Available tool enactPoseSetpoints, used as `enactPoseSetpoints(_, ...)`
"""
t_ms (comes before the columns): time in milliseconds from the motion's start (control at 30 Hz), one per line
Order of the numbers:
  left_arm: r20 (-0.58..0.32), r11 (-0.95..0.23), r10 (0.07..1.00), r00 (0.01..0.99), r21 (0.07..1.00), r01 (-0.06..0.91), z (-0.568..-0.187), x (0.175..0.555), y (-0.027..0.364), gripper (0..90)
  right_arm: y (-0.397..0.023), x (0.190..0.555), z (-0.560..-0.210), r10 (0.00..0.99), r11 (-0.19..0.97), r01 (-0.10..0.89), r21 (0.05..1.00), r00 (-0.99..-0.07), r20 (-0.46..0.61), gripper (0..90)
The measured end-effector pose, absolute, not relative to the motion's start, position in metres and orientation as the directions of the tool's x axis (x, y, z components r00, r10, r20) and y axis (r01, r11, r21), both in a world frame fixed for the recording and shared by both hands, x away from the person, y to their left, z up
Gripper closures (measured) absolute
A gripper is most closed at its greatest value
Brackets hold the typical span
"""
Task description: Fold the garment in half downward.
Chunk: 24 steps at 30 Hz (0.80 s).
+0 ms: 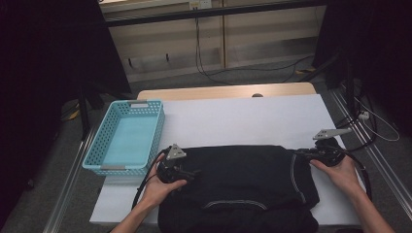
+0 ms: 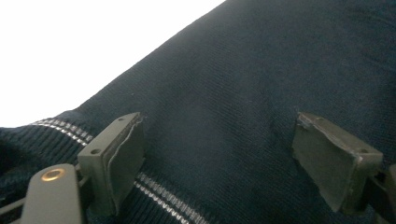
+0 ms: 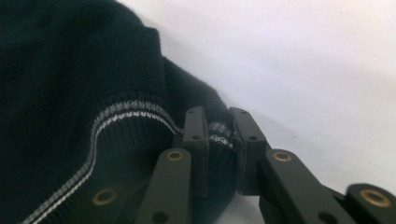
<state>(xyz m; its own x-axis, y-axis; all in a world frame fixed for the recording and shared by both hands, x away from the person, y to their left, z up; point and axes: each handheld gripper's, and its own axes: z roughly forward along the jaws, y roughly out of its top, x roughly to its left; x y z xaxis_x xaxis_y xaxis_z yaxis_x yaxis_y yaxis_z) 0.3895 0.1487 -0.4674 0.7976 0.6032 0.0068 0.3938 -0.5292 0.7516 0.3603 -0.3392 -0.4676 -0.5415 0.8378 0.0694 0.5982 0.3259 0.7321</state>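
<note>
A dark sweater (image 1: 243, 184) with thin white stripes is lying flat on the near half of the white bench (image 1: 243, 119), reaching down to the near edge. A person is holding one gripper in each hand.

The left gripper (image 1: 187, 173) is resting on the left side of the sweater. Its jaws are standing wide open, with the dark knit cloth (image 2: 224, 116) showing between them, and they are not pinching anything.

The right gripper (image 1: 302, 153) is sitting at the right edge of the sweater. Its jaws are squeezing close together on the striped edge of the sweater (image 3: 219, 133), so a fold of cloth is caught between them.

A light blue basket (image 1: 127, 138) is sitting on the left side of the bench, just beside the sweater.
</note>
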Motion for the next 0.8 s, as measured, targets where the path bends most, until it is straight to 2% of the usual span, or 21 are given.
enactPoseSetpoints(200,-0.008,-0.495,0.621,0.784,0.771,0.401,-0.462,0.389,0.152,21.8,-0.349,0.355,-0.453,0.895,0.274,0.559,0.783,-0.446,0.006,79.5)
enactPoseSetpoints(433,-0.010,-0.468,0.639,0.769,0.789,0.398,-0.455,0.390,0.154,26.2,-0.356,0.358,-0.443,0.930,0.263,0.535,0.803,-0.362,-0.063,80.2)
enactPoseSetpoints(800,0.008,-0.462,0.651,0.759,0.797,0.388,-0.450,0.396,0.152,34.0,-0.395,0.360,-0.436,0.969,0.195,0.544,0.816,-0.234,-0.076,80.4)
